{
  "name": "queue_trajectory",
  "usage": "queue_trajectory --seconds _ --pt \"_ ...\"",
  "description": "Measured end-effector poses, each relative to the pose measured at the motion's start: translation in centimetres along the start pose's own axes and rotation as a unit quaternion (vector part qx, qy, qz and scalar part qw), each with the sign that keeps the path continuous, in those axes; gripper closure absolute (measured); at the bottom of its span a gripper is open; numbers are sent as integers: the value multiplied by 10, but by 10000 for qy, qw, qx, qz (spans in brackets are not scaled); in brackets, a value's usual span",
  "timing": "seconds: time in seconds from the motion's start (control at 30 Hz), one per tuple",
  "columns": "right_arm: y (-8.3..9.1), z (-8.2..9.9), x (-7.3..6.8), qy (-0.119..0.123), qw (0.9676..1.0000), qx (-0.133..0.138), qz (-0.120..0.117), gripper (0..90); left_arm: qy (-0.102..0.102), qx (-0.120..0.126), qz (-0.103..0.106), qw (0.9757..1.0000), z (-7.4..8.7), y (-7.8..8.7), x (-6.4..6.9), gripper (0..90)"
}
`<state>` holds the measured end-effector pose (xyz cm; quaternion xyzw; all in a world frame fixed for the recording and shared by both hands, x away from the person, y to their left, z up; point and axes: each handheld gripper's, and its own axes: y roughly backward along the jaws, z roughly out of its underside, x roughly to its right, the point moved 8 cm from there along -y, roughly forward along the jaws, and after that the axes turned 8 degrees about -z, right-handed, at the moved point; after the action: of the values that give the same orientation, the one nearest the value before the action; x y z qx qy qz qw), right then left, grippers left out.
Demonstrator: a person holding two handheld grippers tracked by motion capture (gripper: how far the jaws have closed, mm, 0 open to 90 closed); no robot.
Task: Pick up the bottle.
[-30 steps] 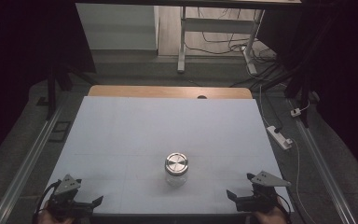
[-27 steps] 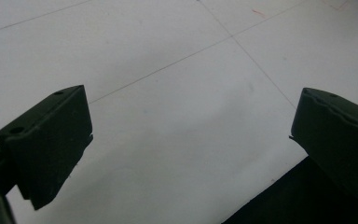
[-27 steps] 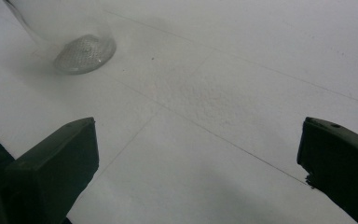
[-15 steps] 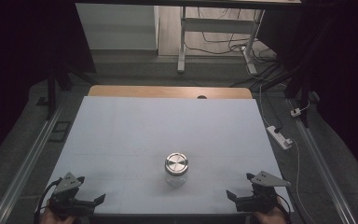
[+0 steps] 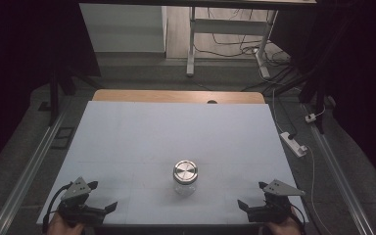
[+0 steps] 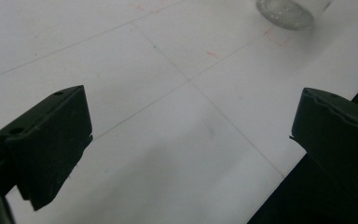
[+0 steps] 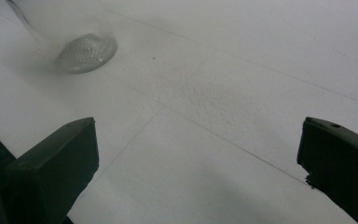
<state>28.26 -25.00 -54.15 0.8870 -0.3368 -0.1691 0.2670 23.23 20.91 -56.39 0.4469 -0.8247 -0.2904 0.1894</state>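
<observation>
- Tabletop (image 5: 176,132), covered in a white sheet, is taking up most of the high view; a strip of bare wood is showing along its far edge, and thin pencil lines are crossing the sheet in both gripper views.
- Floor beyond the far edge is carrying a white desk frame (image 5: 192,39) with loose cables under it; a white power strip (image 5: 293,143) is lying off the table's right side.
- Left gripper (image 5: 98,197) is sitting at the near left corner, held by a hand (image 5: 63,226) at the bottom edge. Its jaws are standing wide apart with only bare sheet between them, holding nothing.
- Right gripper (image 5: 252,194) is sitting at the near right corner, held by a hand (image 5: 283,227). Its jaws are likewise standing wide, holding nothing.
- Glass jar (image 5: 185,177) is standing upright on the sheet, near the front edge and roughly midway between the two grippers, well apart from both. A round metal lid (image 5: 185,171) is sitting on top of it.
- Jar's clear base is appearing at the top right of the left gripper view (image 6: 286,10) and at the top left of the right gripper view (image 7: 81,55).
</observation>
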Motion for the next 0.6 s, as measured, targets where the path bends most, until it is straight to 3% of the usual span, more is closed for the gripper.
queue_trajectory --seconds 0.27,0.6 --pt "0 0 0 3 10000 3 -4 0 -281 182 117 9994 -11 -10 9 0" --pt "0 0 0 9 10000 -9 2 0 -317 215 322 9987 -24 -25 20 0"
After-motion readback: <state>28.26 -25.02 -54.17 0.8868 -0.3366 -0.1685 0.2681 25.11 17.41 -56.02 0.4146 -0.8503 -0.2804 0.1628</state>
